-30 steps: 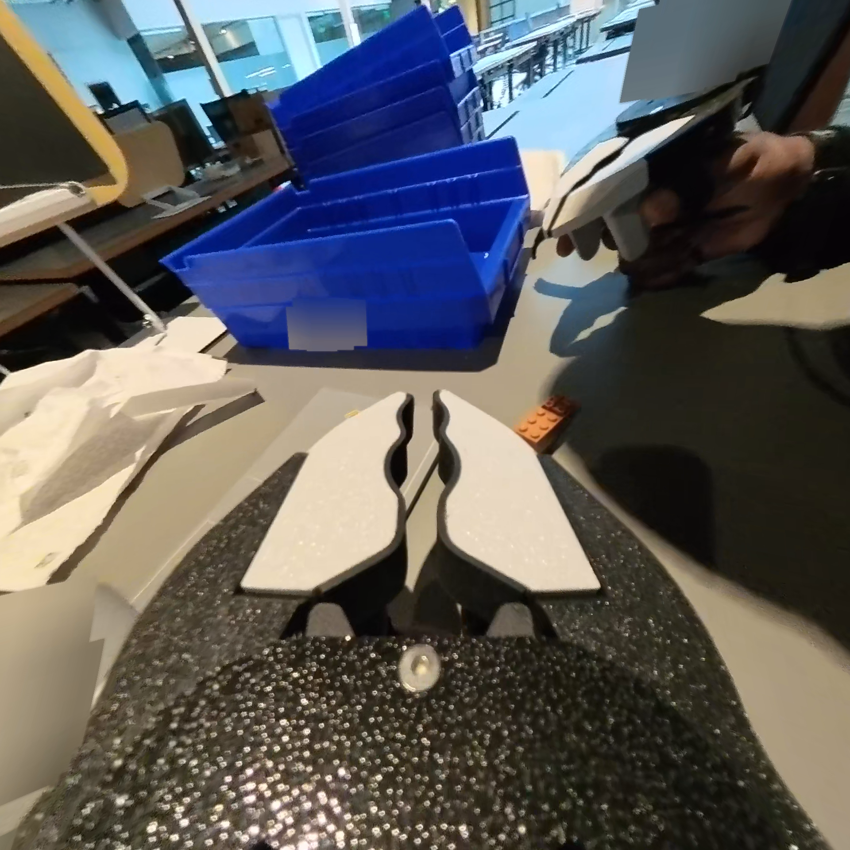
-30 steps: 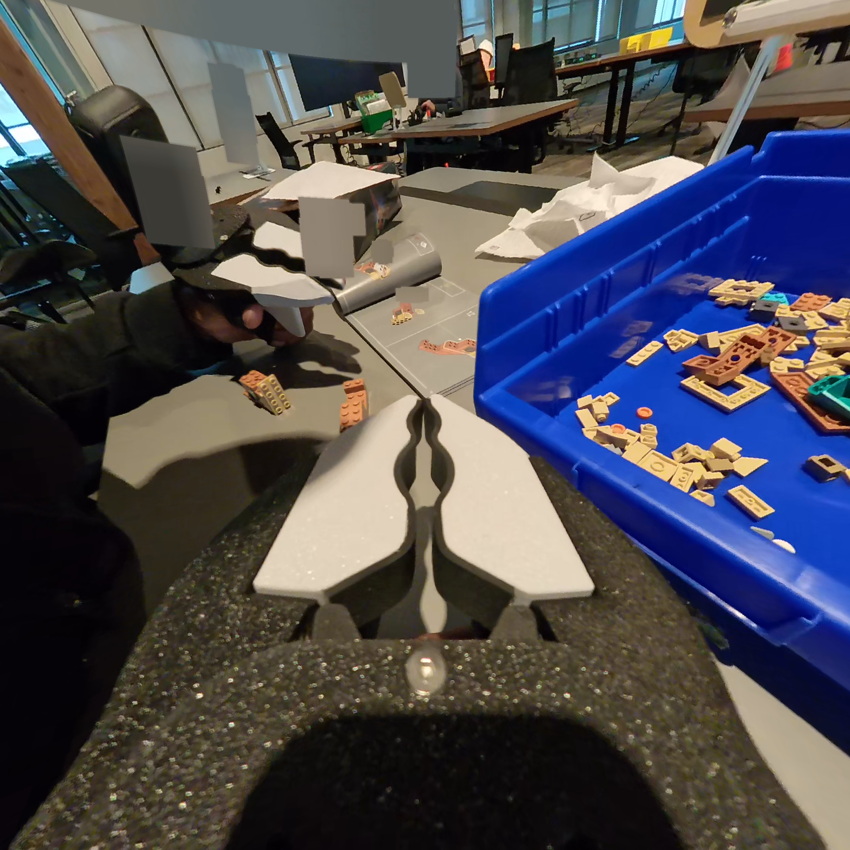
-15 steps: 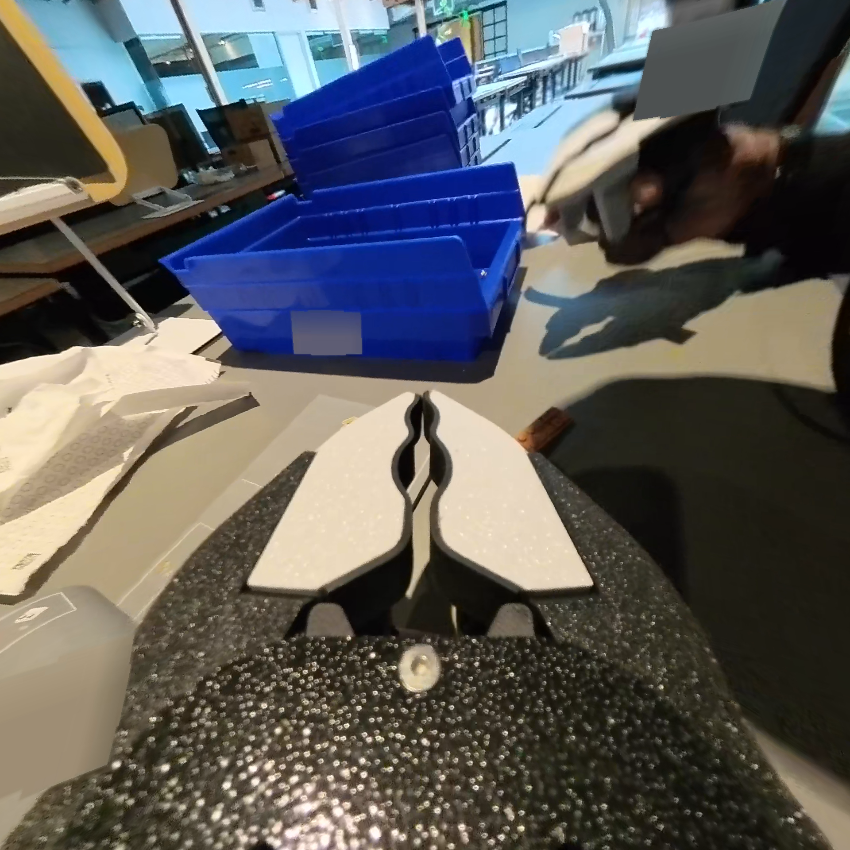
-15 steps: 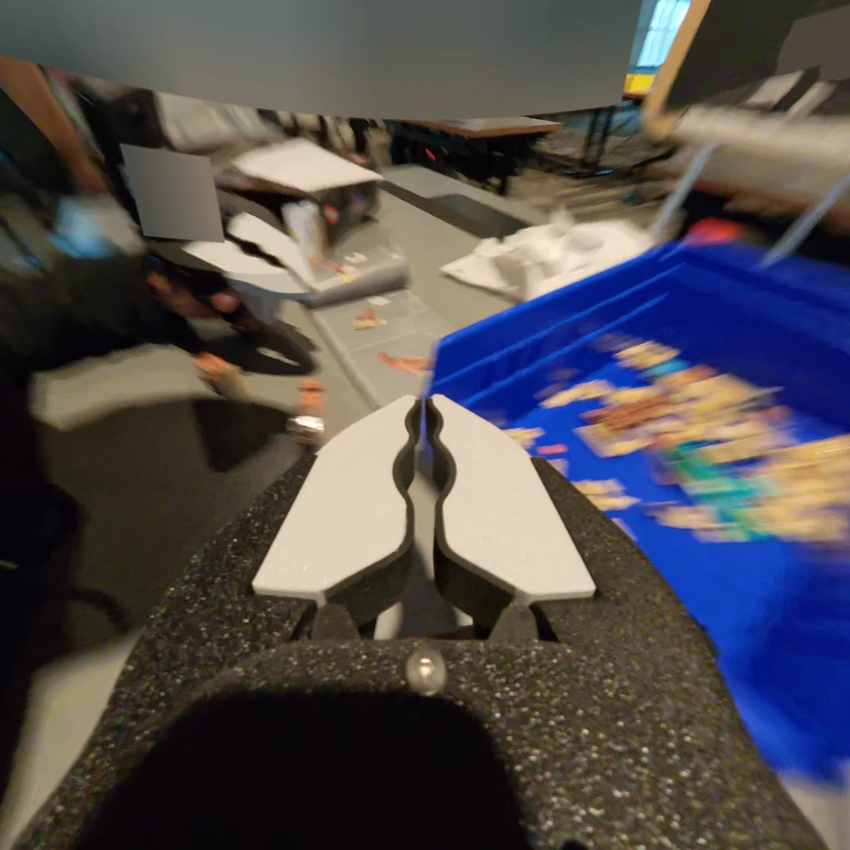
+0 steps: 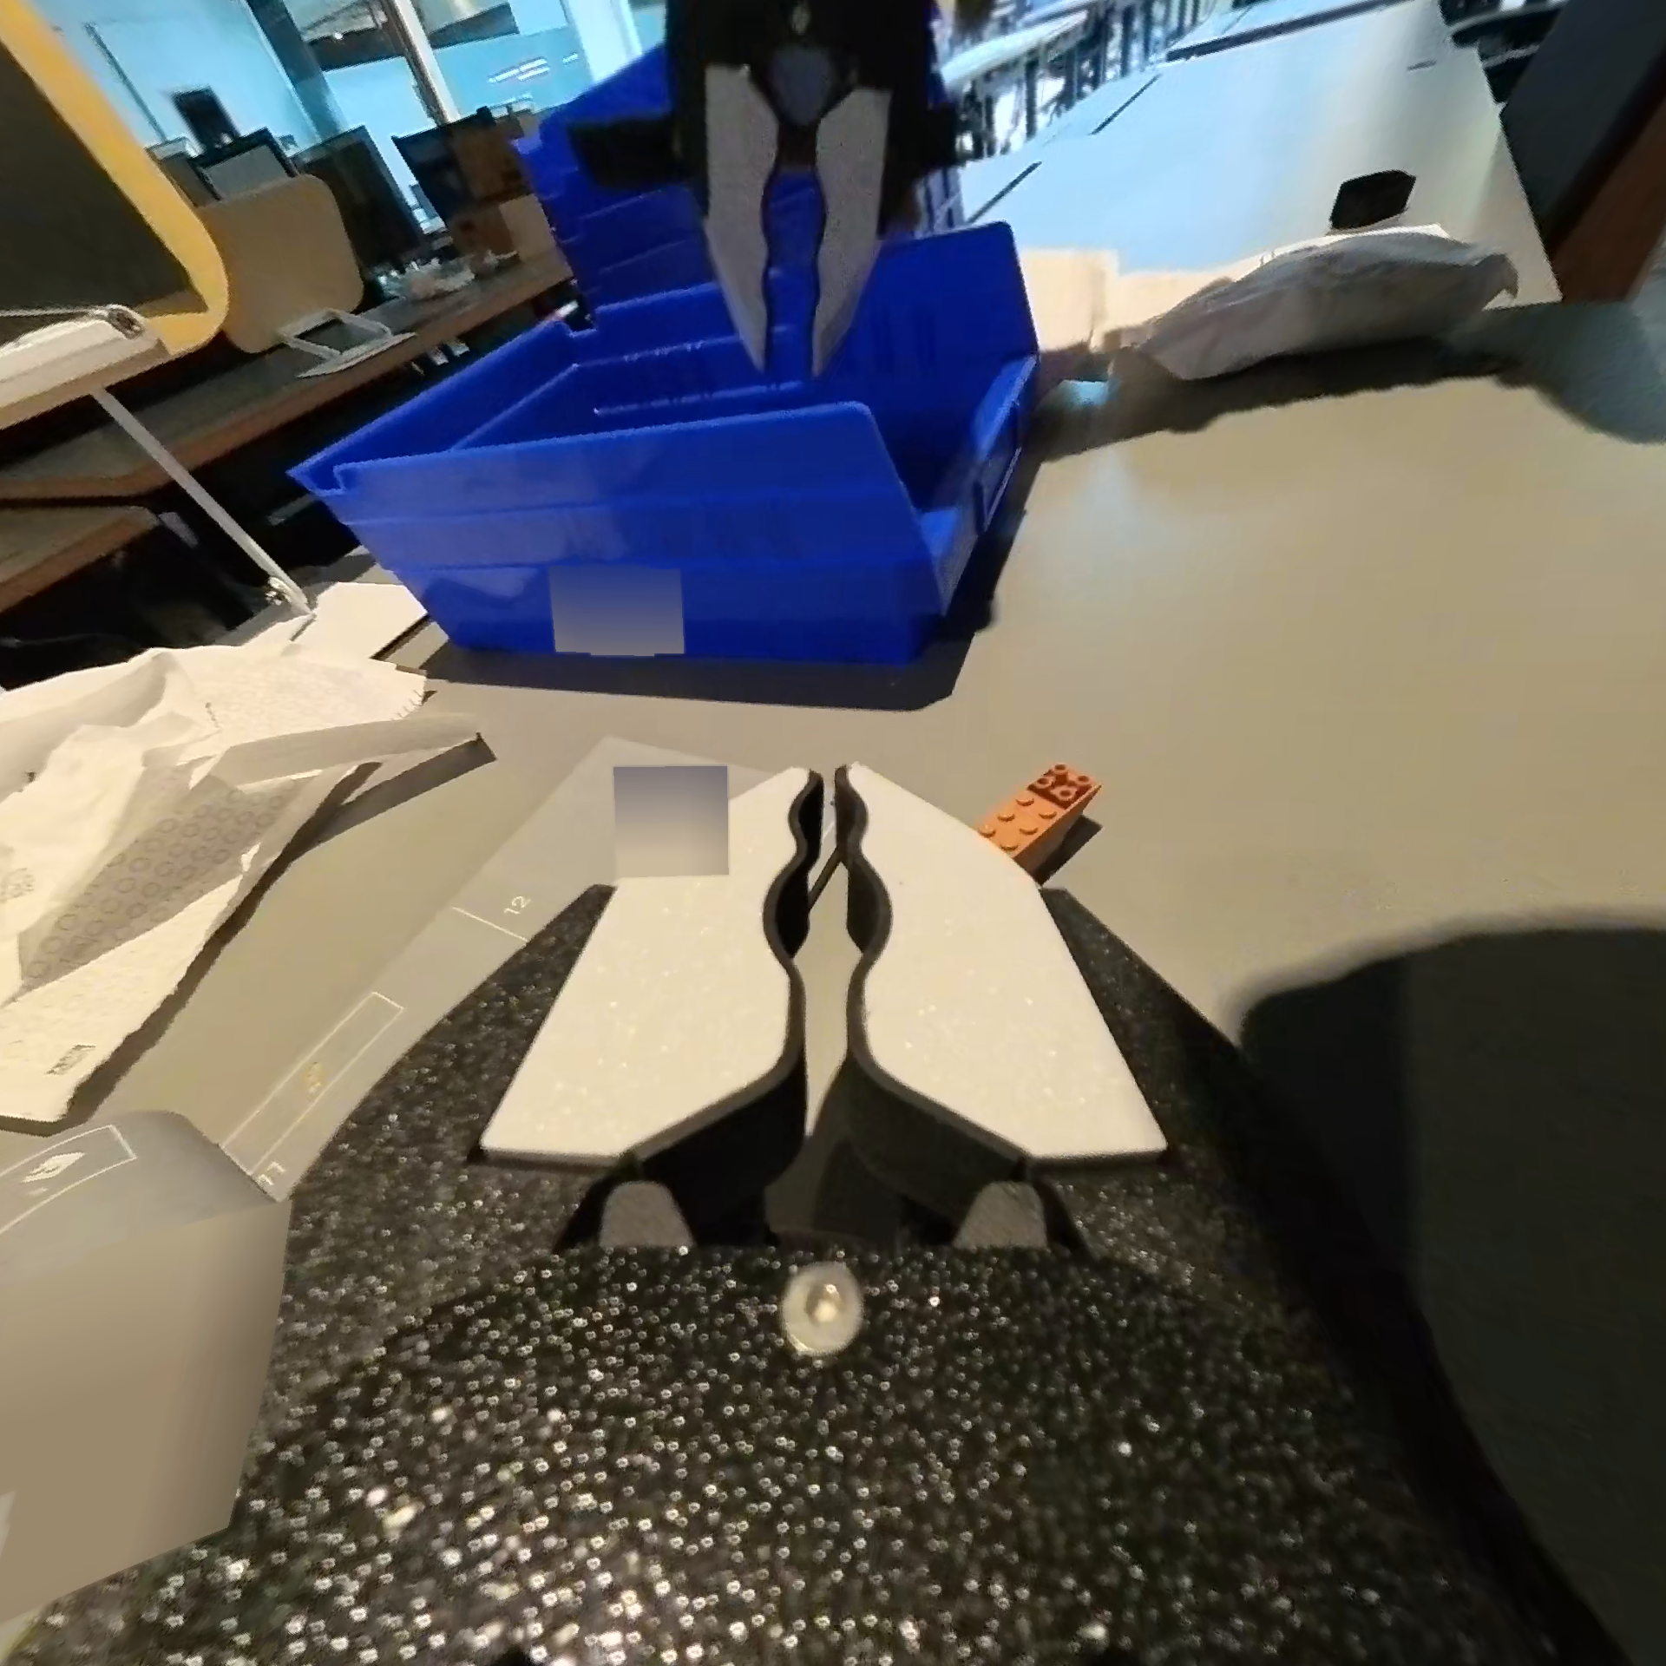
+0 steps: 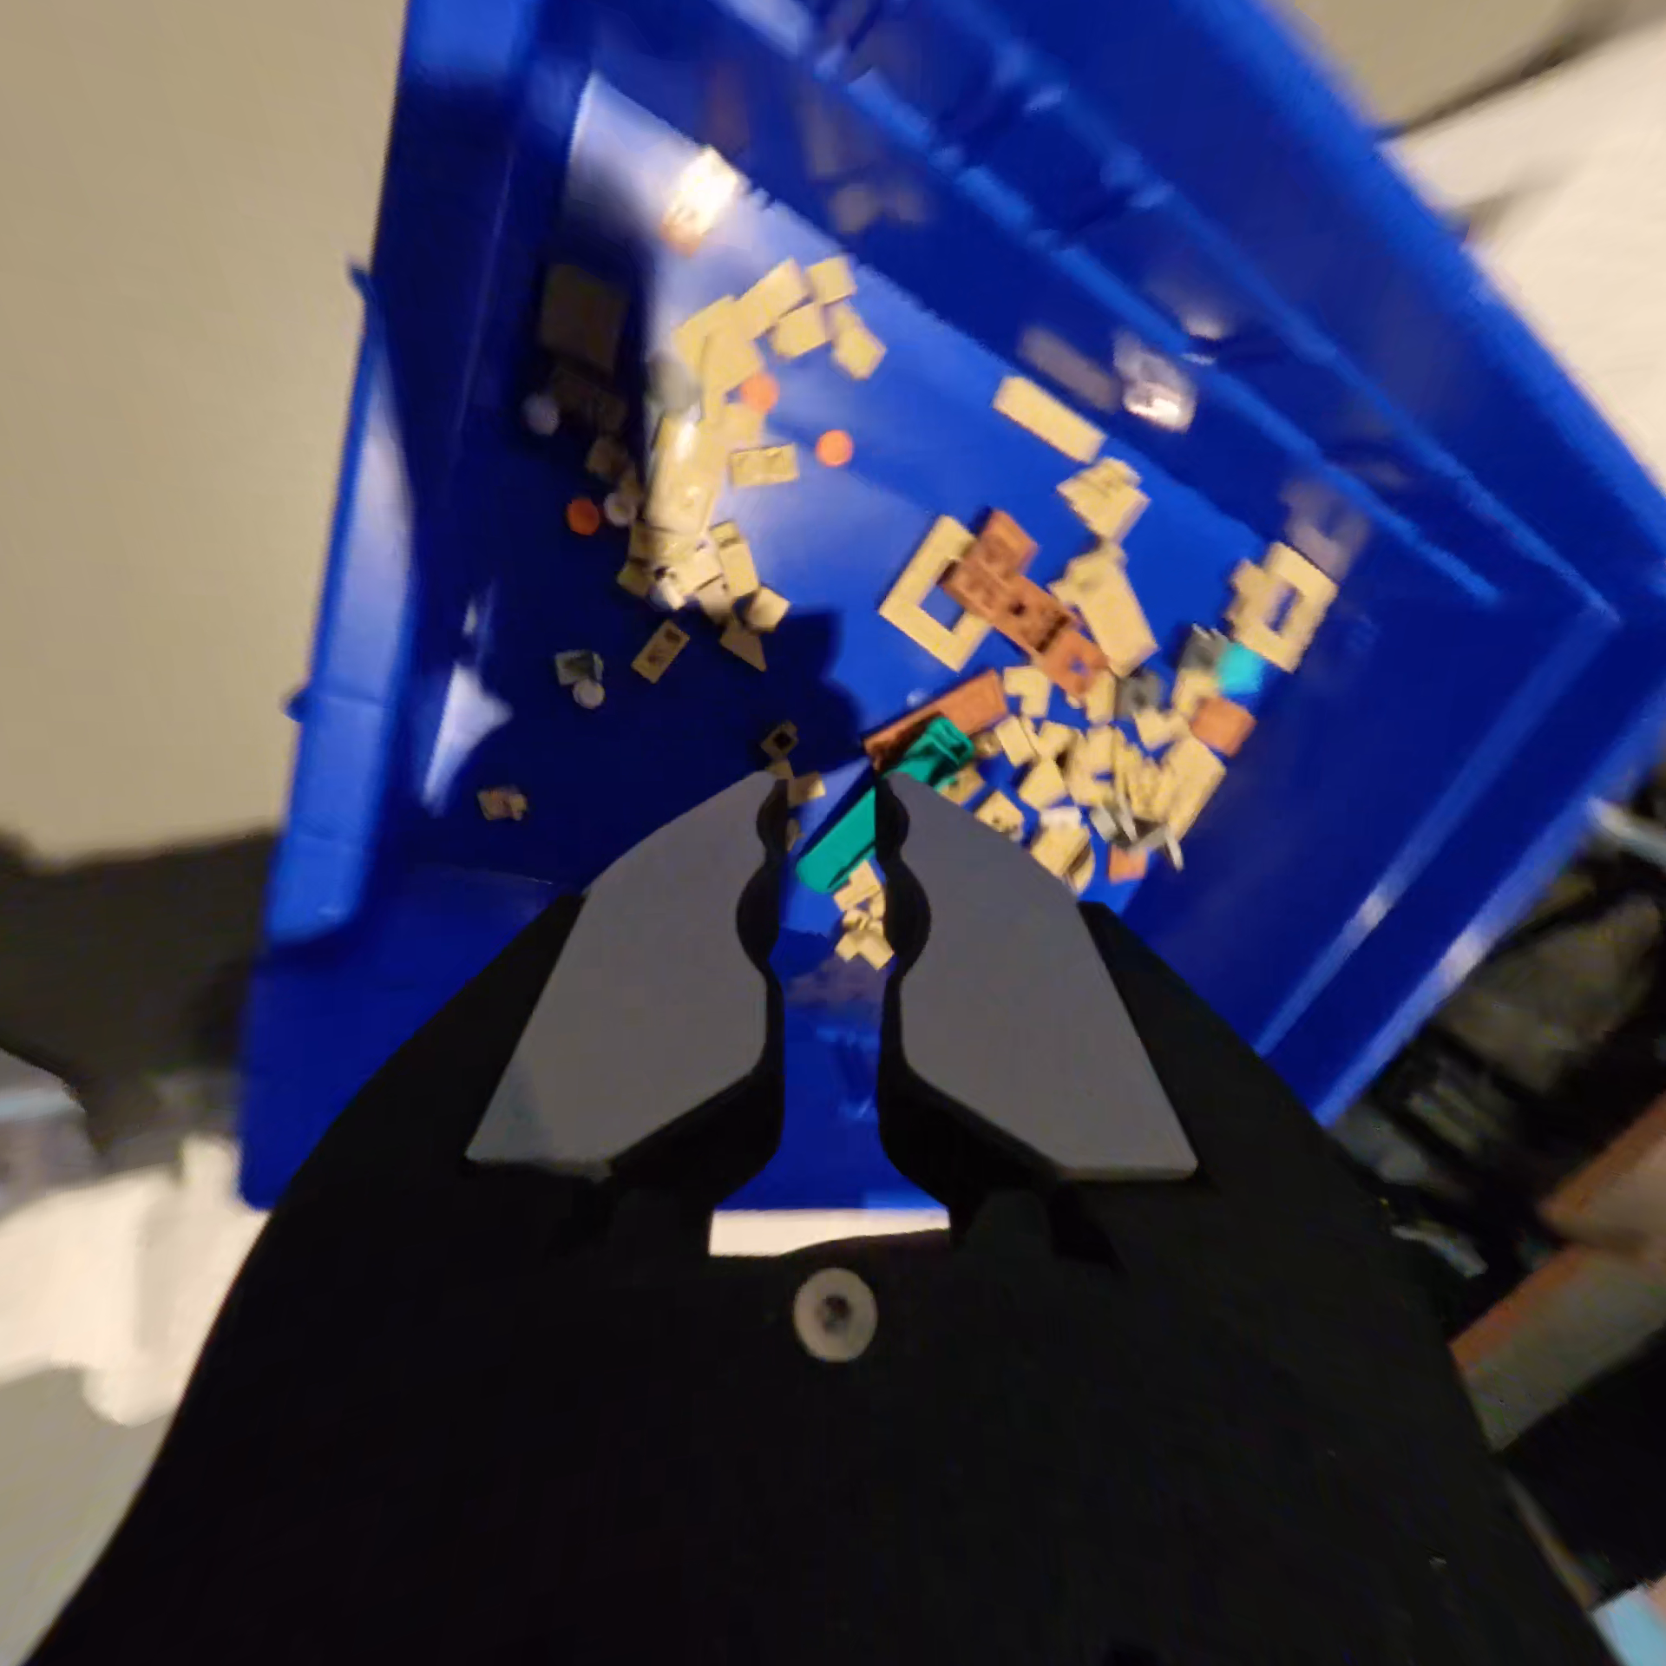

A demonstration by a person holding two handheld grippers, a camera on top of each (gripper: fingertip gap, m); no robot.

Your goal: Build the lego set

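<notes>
My left gripper [image 5: 829, 780] is shut and empty, low over the grey table and the open instruction booklet [image 5: 532, 865]. An orange brick assembly [image 5: 1037, 811] lies just right of its tips. My right gripper [image 6: 825, 789] is partly open and empty, pointing down into the blue bin [image 6: 379, 631]. It also shows in the left wrist view [image 5: 784, 356], hanging over that bin [image 5: 649, 505]. The bin holds several loose tan, brown and orange pieces [image 6: 1100, 613]. A teal piece [image 6: 843, 852] lies below, between the fingers. The right wrist view is blurred.
Crumpled white paper bags [image 5: 153, 775] lie left of the booklet. More blue bins [image 5: 622, 225] are stacked behind the front one. A white bag [image 5: 1307, 279] lies at the far right. Bare grey table [image 5: 1262, 631] stretches right of the bin.
My right gripper has swung from beside the bin to above it, now points straight down and has opened. My left gripper has closed its small gap and hardly moved.
</notes>
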